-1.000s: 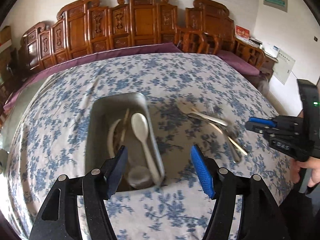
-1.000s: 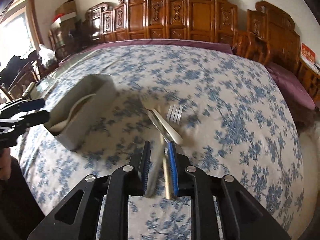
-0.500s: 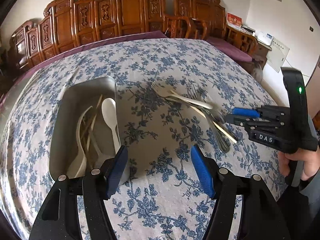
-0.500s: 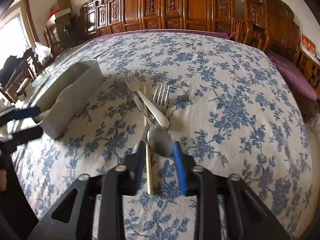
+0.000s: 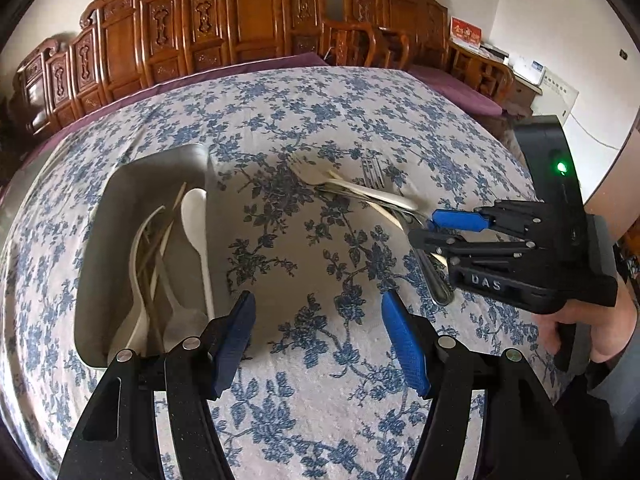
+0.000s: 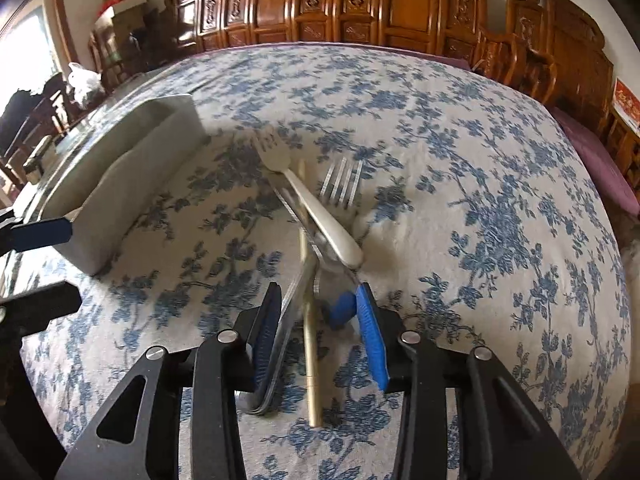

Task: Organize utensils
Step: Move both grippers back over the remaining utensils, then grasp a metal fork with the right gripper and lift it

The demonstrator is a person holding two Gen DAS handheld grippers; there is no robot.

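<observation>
Jaws of the right gripper [image 6: 316, 312] were closing around a gold chopstick [image 6: 310, 344]; the left gripper [image 5: 316, 340] gaped beside a grey metal tray [image 5: 120, 216].

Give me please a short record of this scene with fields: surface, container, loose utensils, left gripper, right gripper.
surface: table with a blue floral cloth
container: grey tray, holding a white spoon and other pale utensils
loose utensils: pile on the cloth beside the tray, with two forks, a chopstick and other metal handles
left gripper: open, above bare cloth near the tray, nothing between the fingers
right gripper: over the handle ends of the pile, closing; chopstick and a metal handle lie between its fingers
</observation>
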